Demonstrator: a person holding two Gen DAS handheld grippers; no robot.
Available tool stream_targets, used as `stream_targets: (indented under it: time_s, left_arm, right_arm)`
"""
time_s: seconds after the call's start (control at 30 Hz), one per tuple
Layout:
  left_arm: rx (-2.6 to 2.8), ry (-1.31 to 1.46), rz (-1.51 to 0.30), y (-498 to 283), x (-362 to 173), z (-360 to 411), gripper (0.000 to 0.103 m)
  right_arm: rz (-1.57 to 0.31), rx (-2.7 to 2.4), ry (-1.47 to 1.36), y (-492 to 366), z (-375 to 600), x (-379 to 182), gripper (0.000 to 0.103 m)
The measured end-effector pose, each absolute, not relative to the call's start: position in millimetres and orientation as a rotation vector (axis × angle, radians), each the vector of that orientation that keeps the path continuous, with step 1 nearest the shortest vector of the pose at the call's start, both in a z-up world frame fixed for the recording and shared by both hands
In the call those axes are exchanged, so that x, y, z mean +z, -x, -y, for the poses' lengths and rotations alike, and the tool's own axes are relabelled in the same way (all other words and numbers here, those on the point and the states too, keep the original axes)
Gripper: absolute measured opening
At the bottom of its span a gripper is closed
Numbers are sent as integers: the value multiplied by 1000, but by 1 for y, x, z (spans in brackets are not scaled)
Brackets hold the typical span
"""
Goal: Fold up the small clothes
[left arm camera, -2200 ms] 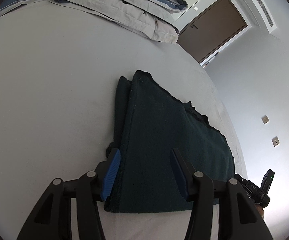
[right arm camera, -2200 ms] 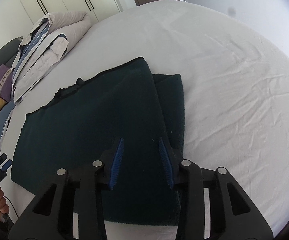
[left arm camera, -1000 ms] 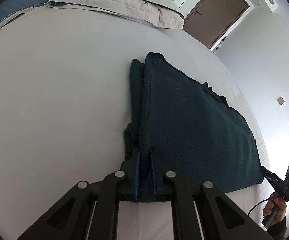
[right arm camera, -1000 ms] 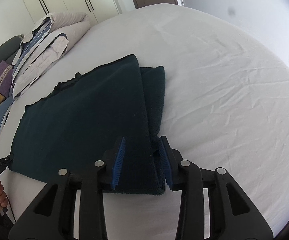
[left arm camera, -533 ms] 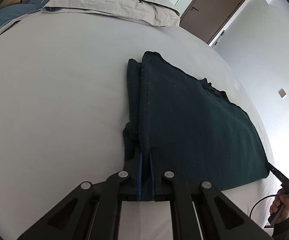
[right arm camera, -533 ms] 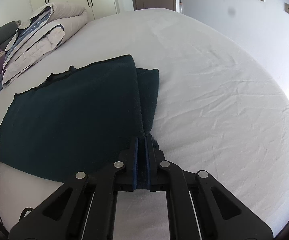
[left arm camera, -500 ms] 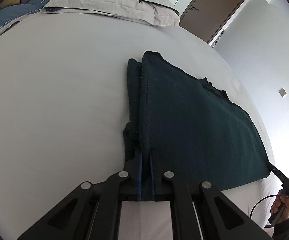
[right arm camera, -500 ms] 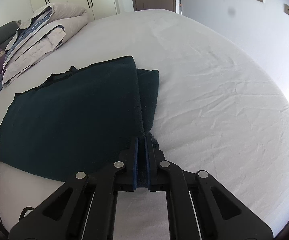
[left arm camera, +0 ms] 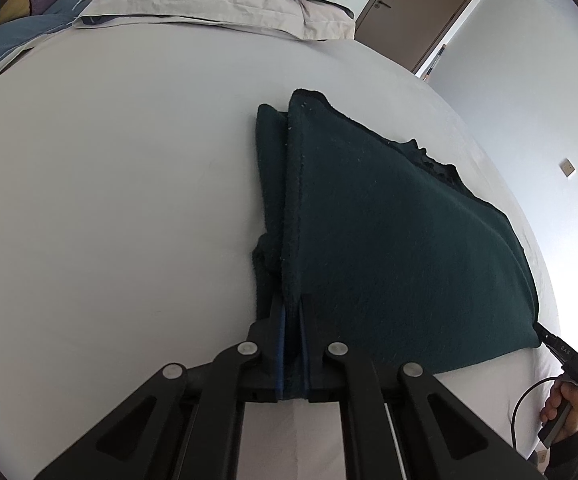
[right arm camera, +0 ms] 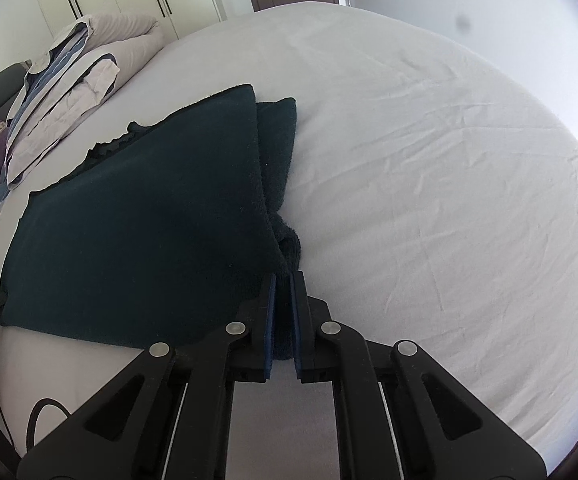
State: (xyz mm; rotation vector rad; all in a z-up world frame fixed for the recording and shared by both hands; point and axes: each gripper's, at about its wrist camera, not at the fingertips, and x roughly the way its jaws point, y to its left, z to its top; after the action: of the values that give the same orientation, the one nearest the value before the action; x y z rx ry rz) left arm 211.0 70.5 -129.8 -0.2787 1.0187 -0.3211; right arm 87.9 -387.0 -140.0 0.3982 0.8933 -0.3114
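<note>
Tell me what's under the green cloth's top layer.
A second folded layer of the cloth sticks out along its edge, resting on the sheet. Anything deeper is covered.

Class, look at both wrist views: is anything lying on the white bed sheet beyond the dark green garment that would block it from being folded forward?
Nothing visible does. Both the left gripper and right gripper are already shut on the dark green garment, and the white bed sheet beyond it looks bare. The folded bedding sits well off to the side.

One dark green cloth (left arm camera: 389, 240) on one bed (left arm camera: 109, 200), two tongs, one stack of bedding (left arm camera: 217, 4), one door (left arm camera: 417, 12).
</note>
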Motion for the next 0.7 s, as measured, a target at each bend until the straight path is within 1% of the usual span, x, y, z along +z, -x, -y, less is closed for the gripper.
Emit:
stream_targets:
  time_s: [0.03, 0.07, 0.1, 0.13, 0.23, 0.33, 0.4, 0.5, 0.53, 0.6, 0.7]
  left_arm:
    - [-321, 279, -1018, -210, -130, -71, 7]
    - [-321, 280, -1018, -210, -130, -71, 7]
    - [-322, 281, -1017, -210, -130, -72, 7]
    - [-322, 281, -1016, -208, -130, -72, 7]
    - [-324, 279, -1014, -207, -131, -72, 7]
    - [-311, 281, -1012, -206, -130, -72, 8]
    - [-271, 277, -998, -202, -123, -72, 10]
    - [-203, 239, -937, -193, -104, -68, 11]
    - [-196, 228, -909, -191, -96, -65, 13]
    - [-192, 196, -860, -190, -80, -53, 27]
    - [-233, 141, -823, -202, -66, -23, 33]
  right_arm:
    - [-897, -320, -407, -87, 389, -140, 20]
    - [-893, -331, -419, -84, 391, -139, 25]
    - [-886, -352, -436, -81, 393, -137, 35]
    - [-875, -374, -447, -78, 395, -134, 43]
    - [-811, -417, -428, -69, 390, -112, 44]
    - [-745, -306, -439, -73, 372, -88, 44]
    - [-717, -203, -443, -85, 354, -77, 44]
    - [-716, -42, -474, -113, 326, -73, 44]
    - [-716, 2, -487, -123, 317, -75, 44]
    - [-712, 87, -517, -144, 301, -79, 44]
    - [-739, 165, -594, -176, 282, -94, 44]
